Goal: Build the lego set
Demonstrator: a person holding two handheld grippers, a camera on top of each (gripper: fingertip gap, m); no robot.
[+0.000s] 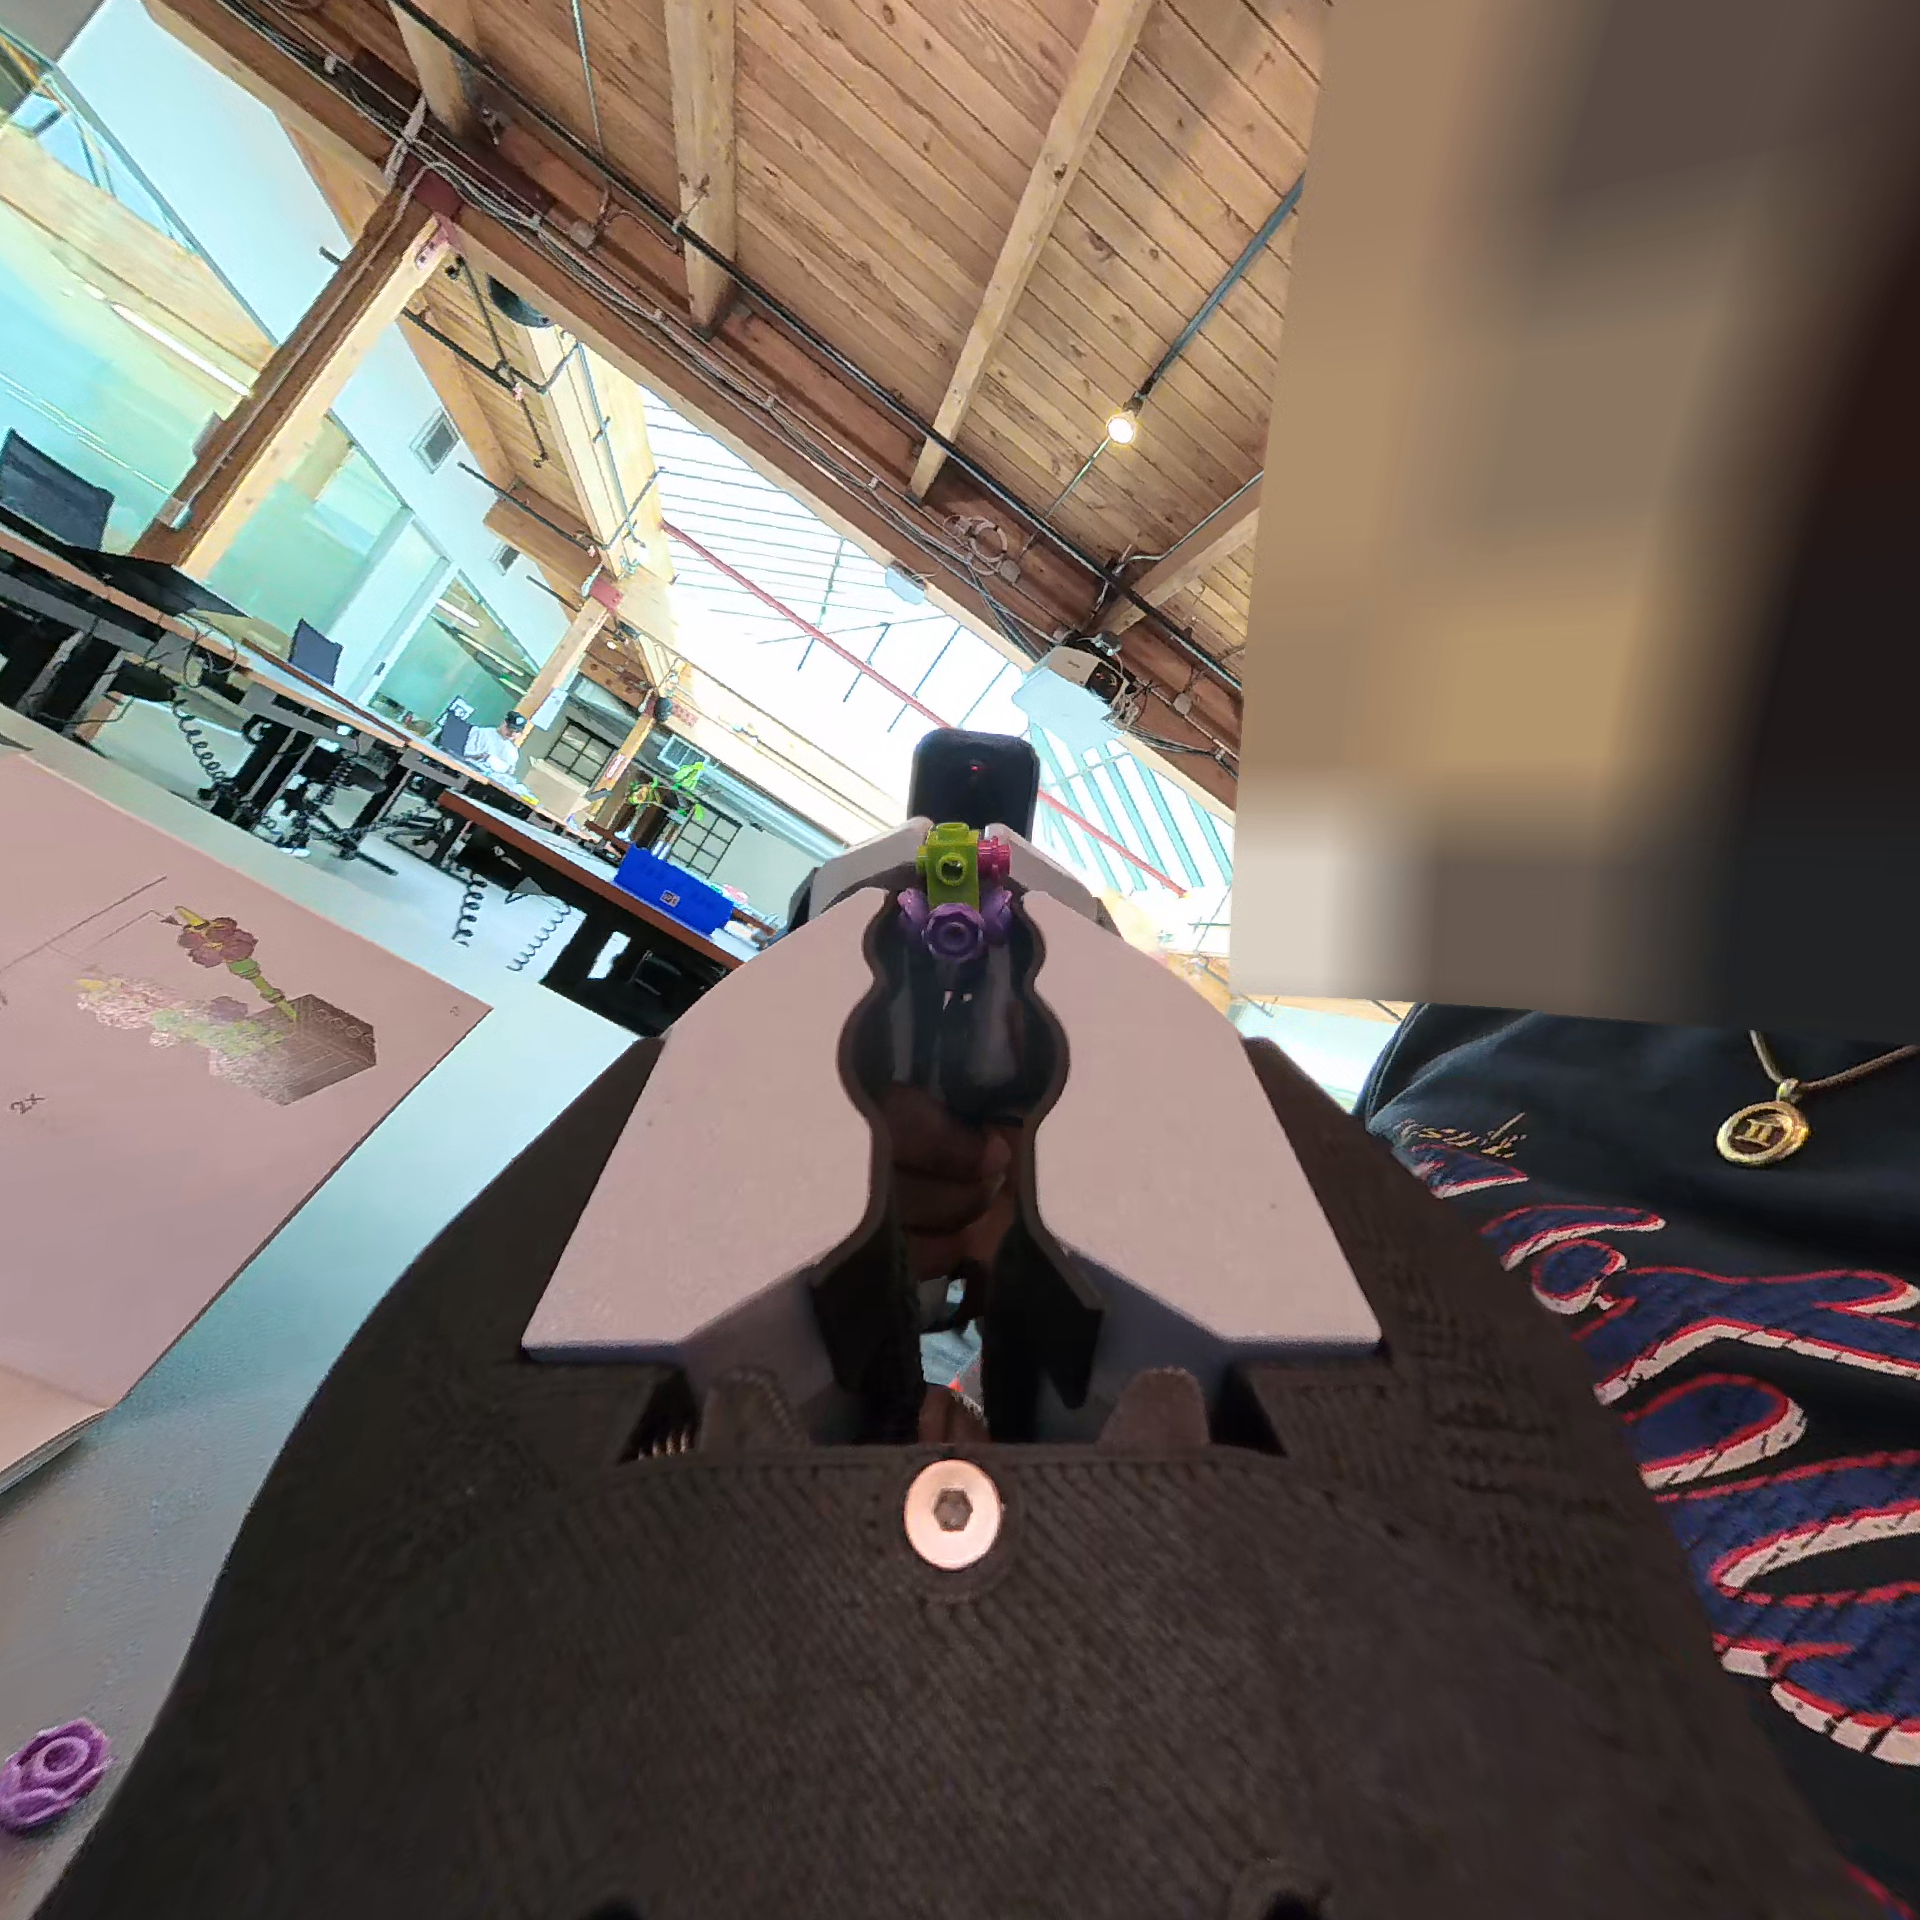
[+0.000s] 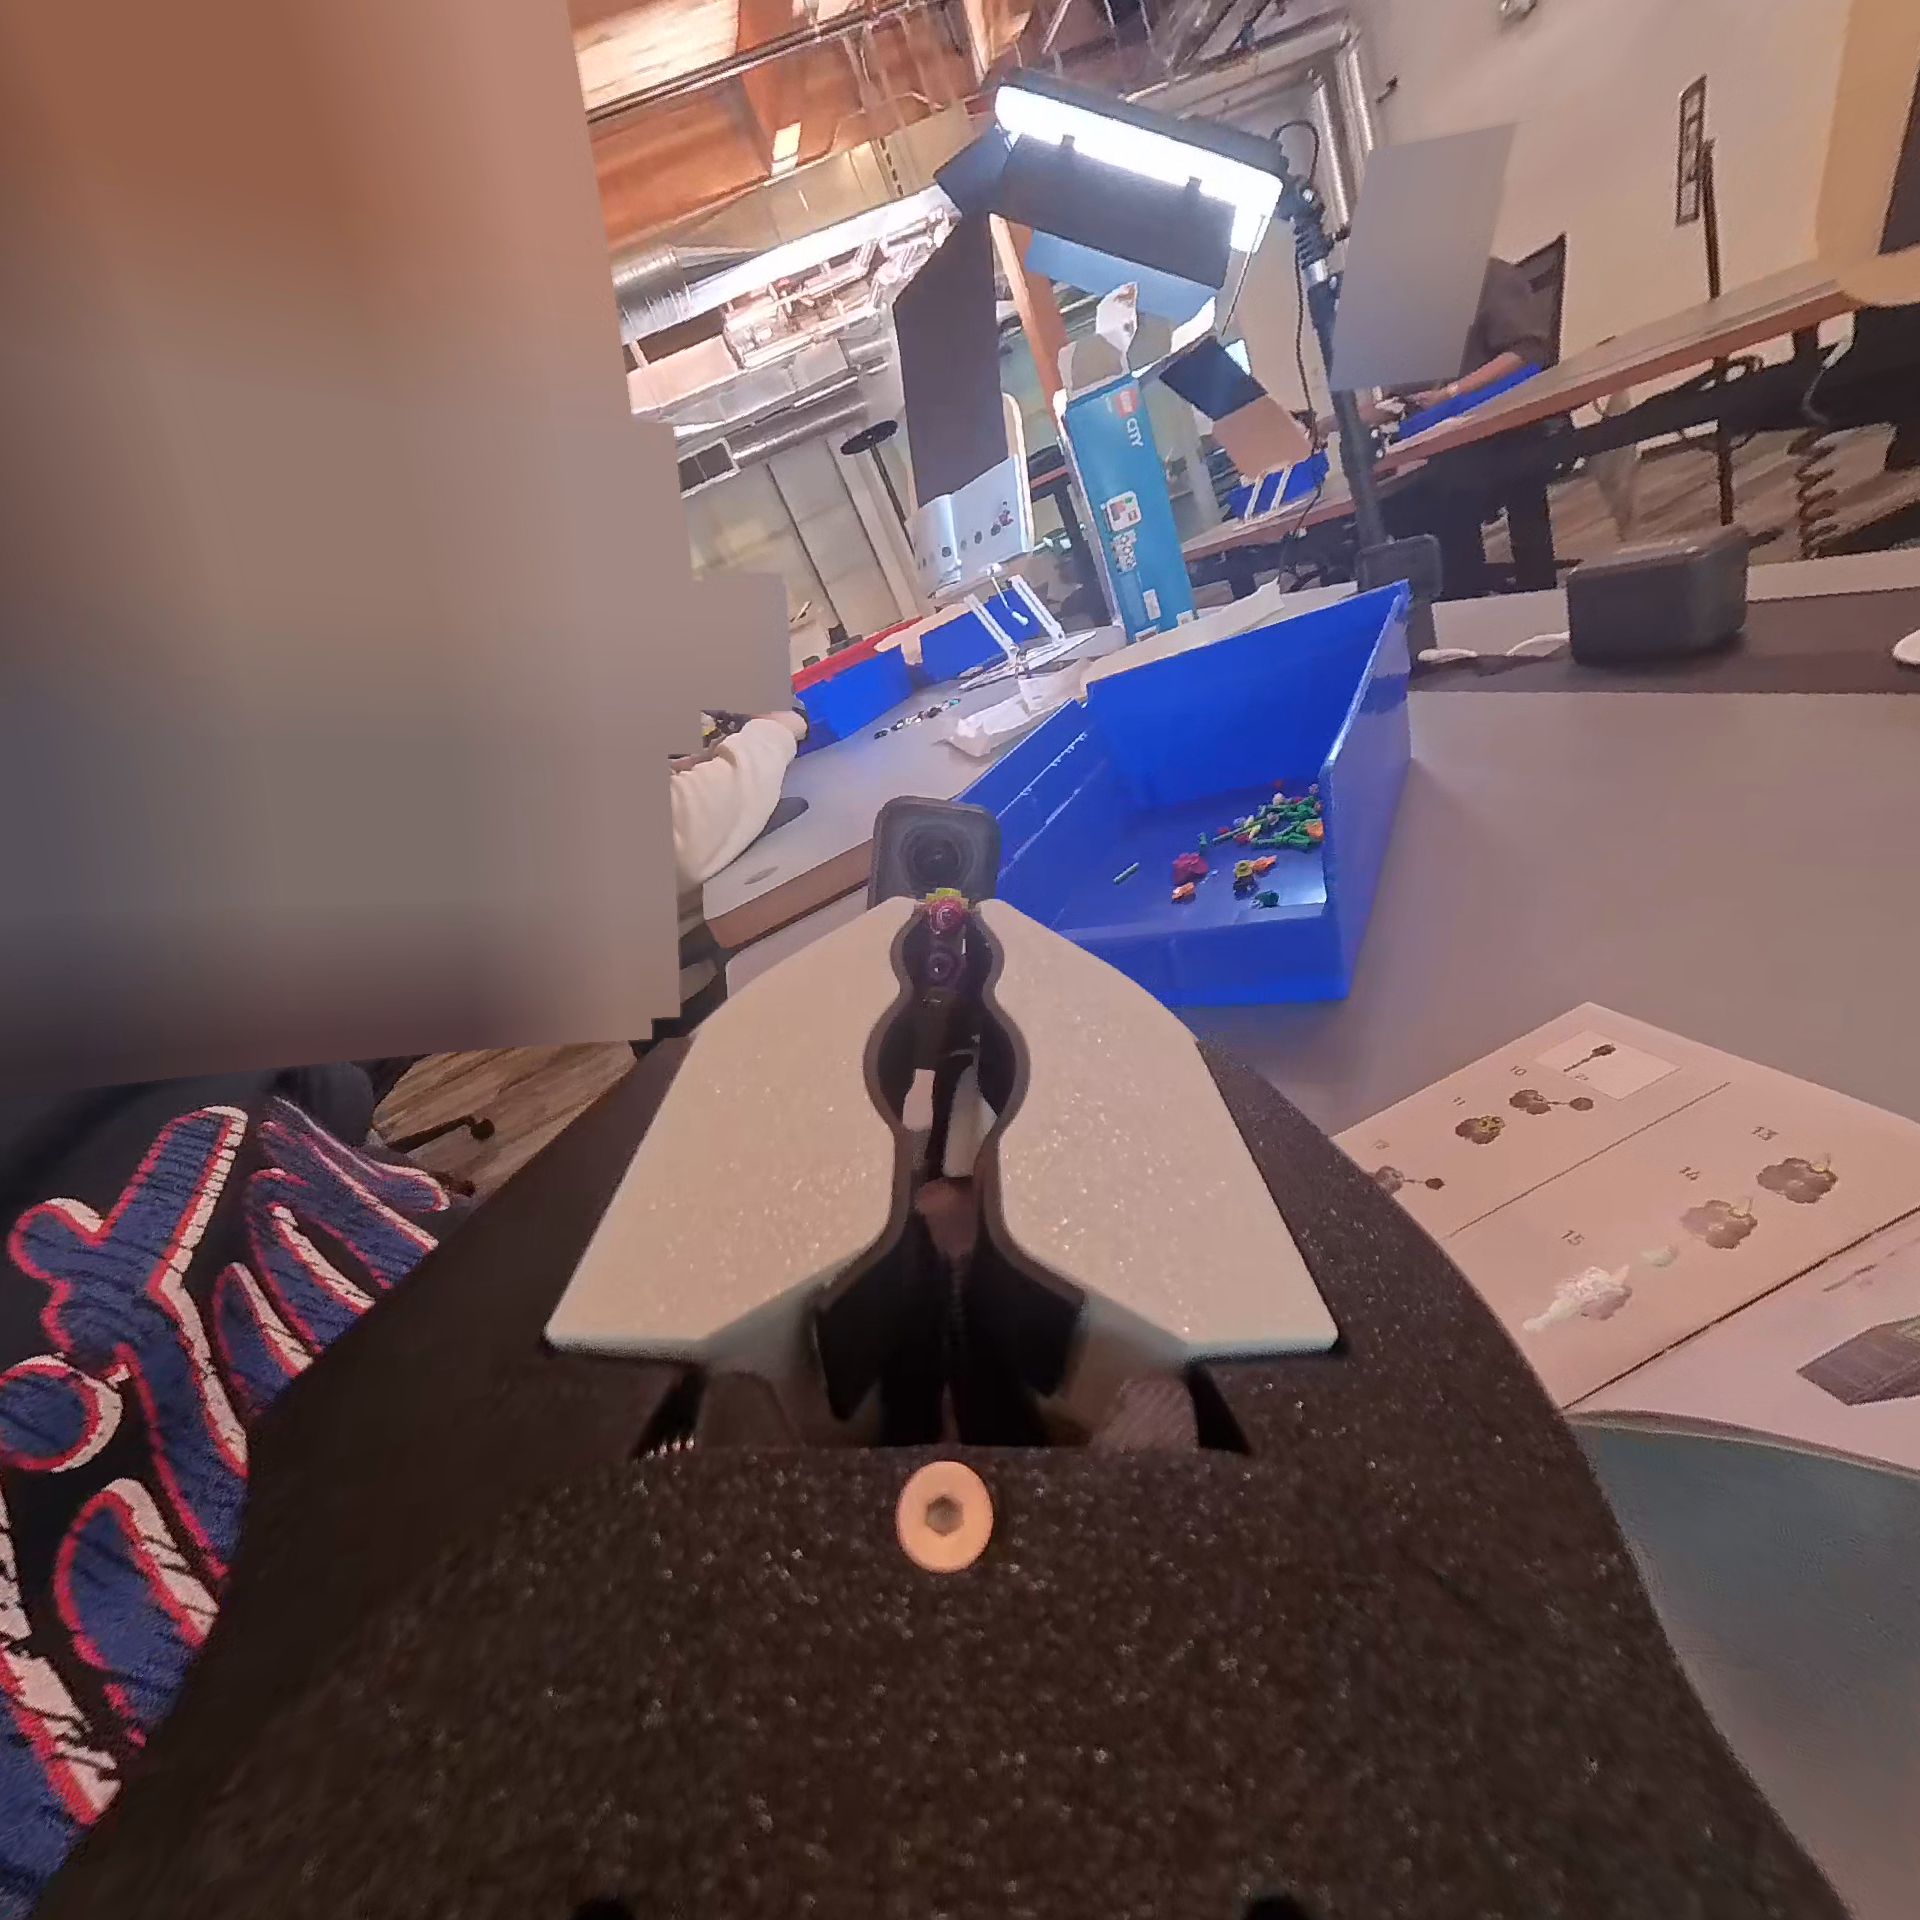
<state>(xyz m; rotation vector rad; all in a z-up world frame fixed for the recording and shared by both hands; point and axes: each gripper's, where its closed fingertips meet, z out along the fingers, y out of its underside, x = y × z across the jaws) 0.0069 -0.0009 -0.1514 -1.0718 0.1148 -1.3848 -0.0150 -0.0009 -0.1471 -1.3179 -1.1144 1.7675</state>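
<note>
My left gripper [image 1: 951, 925] is shut on a small flower assembly: a lime green studded brick [image 1: 948, 864] with purple flowers [image 1: 951, 933] around it. A magenta piece [image 1: 992, 858] sits against the brick's right side. My right gripper [image 2: 943, 923] faces the left one tip to tip, shut on the magenta flower [image 2: 945, 914]. The lime brick shows just behind it, and a purple flower [image 2: 940, 968] shows through the finger gap. Both are held up in the air in front of a person's dark sweatshirt [image 1: 1662, 1351]. A loose purple flower [image 1: 52, 1771] lies on the table.
The open instruction booklet [image 1: 208, 1039] lies on the grey table and also shows in the right wrist view [image 2: 1621, 1174]. A blue bin [image 2: 1247, 707] with several loose coloured pieces [image 2: 1262, 831] stands beyond the grippers. A tall blue box [image 2: 1127, 499] and other bins stand farther back. Less than 4 cm separates the two grippers' tips.
</note>
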